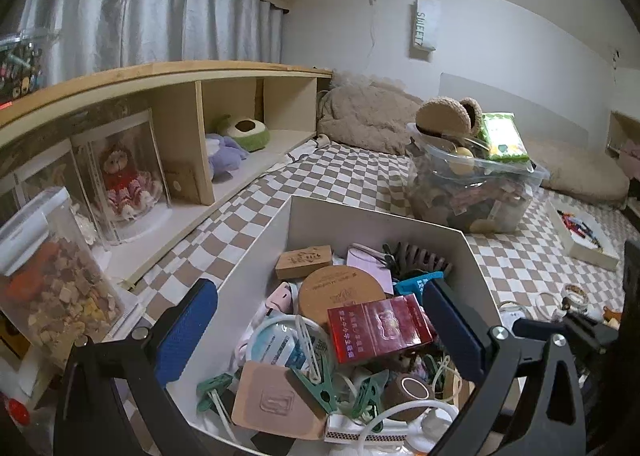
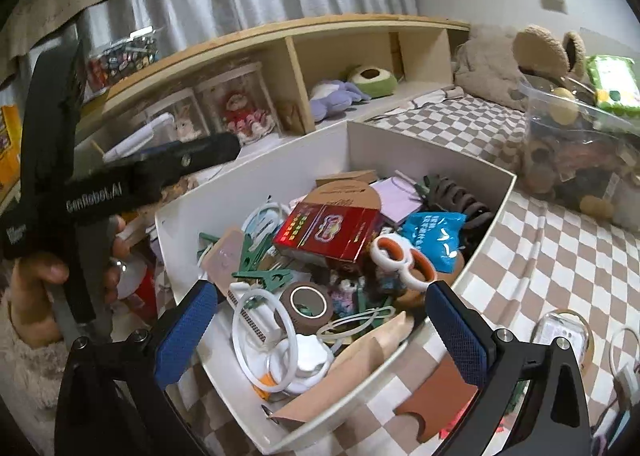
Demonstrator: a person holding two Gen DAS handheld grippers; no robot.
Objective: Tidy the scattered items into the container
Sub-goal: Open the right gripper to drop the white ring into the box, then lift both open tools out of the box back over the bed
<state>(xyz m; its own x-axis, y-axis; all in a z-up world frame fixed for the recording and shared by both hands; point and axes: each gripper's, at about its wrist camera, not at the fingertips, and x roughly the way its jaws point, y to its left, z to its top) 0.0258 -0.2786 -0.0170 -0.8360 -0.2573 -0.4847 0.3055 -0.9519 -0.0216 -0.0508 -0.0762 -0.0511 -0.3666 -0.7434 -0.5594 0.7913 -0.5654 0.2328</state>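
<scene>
Left fingers [image 1: 320,330] spread wide, empty, over white box [image 1: 380,224]. Red carton [image 1: 378,326] tops the heap at 12 o'clock. Right fingers [image 2: 322,330] wide, empty. Loose bits [image 1: 572,294] on bed at 3 o'clock. Risk: heap overfull; additions may slide out.

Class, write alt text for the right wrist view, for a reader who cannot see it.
An open right gripper hovers over a white box crammed with small items, a red packet on top, on a checked bedspread. At the left, a hand holds the other gripper's black handle beside the box; a wooden shelf with dolls runs behind.
</scene>
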